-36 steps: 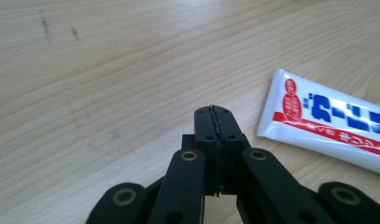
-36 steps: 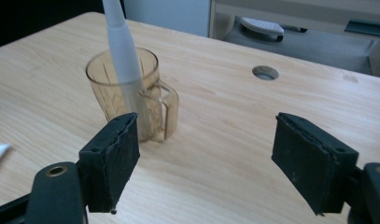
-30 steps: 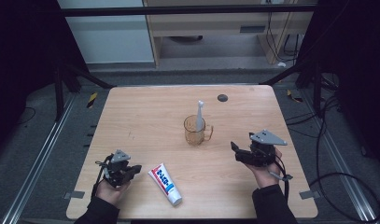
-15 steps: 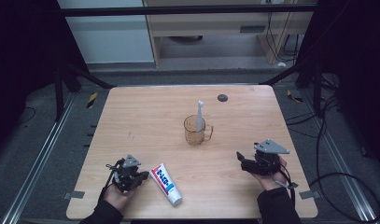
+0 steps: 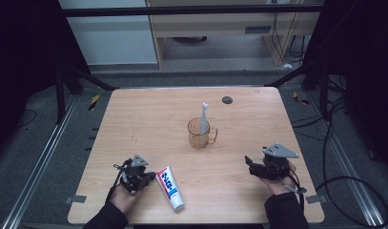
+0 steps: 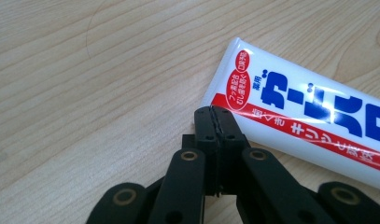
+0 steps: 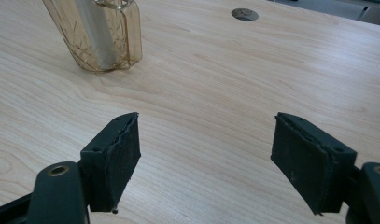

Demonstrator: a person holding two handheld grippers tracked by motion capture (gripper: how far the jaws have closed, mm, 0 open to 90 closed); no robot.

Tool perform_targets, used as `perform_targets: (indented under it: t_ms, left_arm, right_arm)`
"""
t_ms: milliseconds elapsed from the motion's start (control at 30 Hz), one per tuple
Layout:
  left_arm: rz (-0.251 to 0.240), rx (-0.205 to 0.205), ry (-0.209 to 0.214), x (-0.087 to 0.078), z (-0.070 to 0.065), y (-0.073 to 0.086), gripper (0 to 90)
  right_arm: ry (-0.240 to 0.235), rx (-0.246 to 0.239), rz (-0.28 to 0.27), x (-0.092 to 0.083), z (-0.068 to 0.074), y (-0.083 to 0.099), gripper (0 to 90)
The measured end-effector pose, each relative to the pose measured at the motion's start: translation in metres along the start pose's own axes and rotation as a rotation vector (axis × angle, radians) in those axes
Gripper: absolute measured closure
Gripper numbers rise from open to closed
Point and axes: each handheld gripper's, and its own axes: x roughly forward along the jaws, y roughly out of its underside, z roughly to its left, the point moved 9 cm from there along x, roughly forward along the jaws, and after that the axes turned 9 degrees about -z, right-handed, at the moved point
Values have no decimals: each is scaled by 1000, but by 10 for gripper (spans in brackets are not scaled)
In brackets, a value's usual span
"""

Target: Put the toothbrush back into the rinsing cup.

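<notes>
A white toothpaste tube (image 5: 170, 187) with red and blue print lies near the table's front edge. My left gripper (image 5: 149, 179) is just left of it. In the left gripper view the jaws (image 6: 214, 113) are shut with nothing between them, tips at the edge of the tube (image 6: 313, 119) near its flat end. An amber handled cup (image 5: 200, 134) stands mid-table with a white toothbrush (image 5: 204, 114) upright in it. My right gripper (image 5: 250, 164) rests at the front right, open (image 7: 208, 137) over bare wood, pointing toward the cup (image 7: 96, 37).
The wooden table (image 5: 144, 119) has a dark round grommet (image 5: 227, 99) near its far edge, also in the right gripper view (image 7: 245, 14). Black frame posts and cables surround the table. Bare wood lies between the cup and both grippers.
My left hand has slid right, up to the toothpaste tube. My right hand has come down and back toward the front edge. Cup, toothbrush and tube have not moved.
</notes>
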Motion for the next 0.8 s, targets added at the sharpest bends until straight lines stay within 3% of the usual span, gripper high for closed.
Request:
perform_targets:
  t_ms: [467, 800]
  left_arm:
    - [4, 14, 7, 17, -7, -12, 892]
    - [5, 30, 15, 26, -16, -20, 892]
  right_arm:
    - [-19, -5, 29, 3, 2, 12, 238]
    - [-17, -18, 38, -2, -4, 21, 242]
